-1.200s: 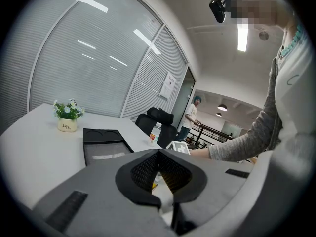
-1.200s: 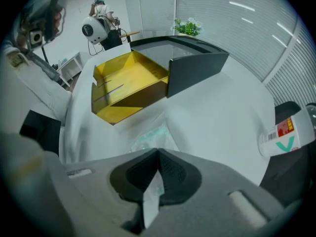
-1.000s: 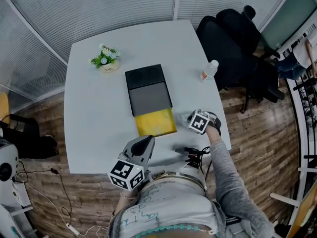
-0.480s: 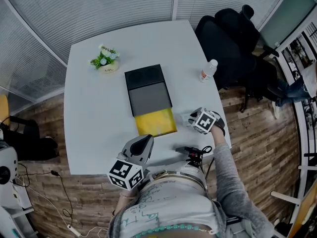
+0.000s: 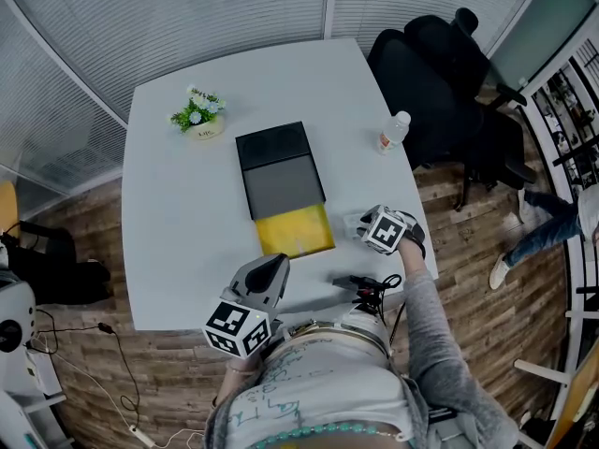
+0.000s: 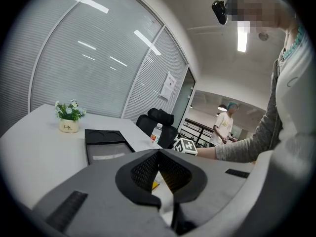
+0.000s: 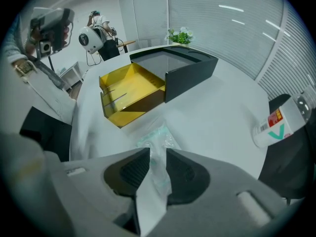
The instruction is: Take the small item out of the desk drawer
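A black desk drawer unit (image 5: pixel 279 171) lies on the white table (image 5: pixel 178 213), its yellow drawer (image 5: pixel 295 230) pulled out and showing no item inside. My right gripper (image 5: pixel 358 224) points down just right of the drawer. Its jaws have just been opening. A small clear plastic packet (image 7: pixel 158 136) lies on the table between them, and the pads stand apart from it in the right gripper view (image 7: pixel 158 154). My left gripper (image 5: pixel 277 264) hovers at the table's near edge, shut with nothing in it (image 6: pixel 159 152).
A potted plant (image 5: pixel 198 110) stands at the table's far left and a water bottle (image 5: pixel 395 132) at its right edge. A black office chair (image 5: pixel 440 64) is beyond the bottle. A small black and red tool (image 5: pixel 365 286) lies by the near edge.
My right gripper has shifted slightly to the right beside the drawer. The left gripper has stayed put. A person at the room's right edge has walked on.
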Demonstrator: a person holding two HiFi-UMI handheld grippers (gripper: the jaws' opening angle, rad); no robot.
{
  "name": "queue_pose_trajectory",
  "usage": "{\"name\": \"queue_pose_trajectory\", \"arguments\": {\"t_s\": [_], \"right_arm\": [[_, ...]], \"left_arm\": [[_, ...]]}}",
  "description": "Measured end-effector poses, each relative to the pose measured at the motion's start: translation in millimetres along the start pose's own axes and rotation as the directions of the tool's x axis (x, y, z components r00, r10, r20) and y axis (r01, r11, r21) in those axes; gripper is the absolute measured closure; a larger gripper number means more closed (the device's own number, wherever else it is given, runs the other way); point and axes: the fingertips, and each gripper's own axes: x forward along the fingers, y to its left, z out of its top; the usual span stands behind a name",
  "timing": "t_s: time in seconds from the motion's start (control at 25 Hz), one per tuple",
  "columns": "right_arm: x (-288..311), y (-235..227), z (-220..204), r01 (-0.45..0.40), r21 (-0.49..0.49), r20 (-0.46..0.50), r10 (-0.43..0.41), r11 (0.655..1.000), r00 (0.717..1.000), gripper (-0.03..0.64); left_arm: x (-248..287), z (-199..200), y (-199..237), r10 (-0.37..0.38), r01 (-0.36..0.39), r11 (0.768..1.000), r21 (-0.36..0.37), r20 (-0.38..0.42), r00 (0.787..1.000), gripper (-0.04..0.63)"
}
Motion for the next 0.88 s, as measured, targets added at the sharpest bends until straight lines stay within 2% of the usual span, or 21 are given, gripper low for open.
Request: {"name": "queue_pose_trajectory", "arguments": {"t_s": [0.68,0.88], "right_arm": [[-5,6,-2,-0.005,0.004,-0.005,0.005,1.000,1.000,0.494],[-10,7,5,0.002,0.001,0.035,-0.002,1.000,0.999,0.482]], "left_arm": [[1,-3,-4,-0.007,0.007,1.000,0.002,0.002,1.000,0.598],[0,-1,-4,-0.004,0.004,1.000,-0.001,0.005,1.000,0.598]]}}
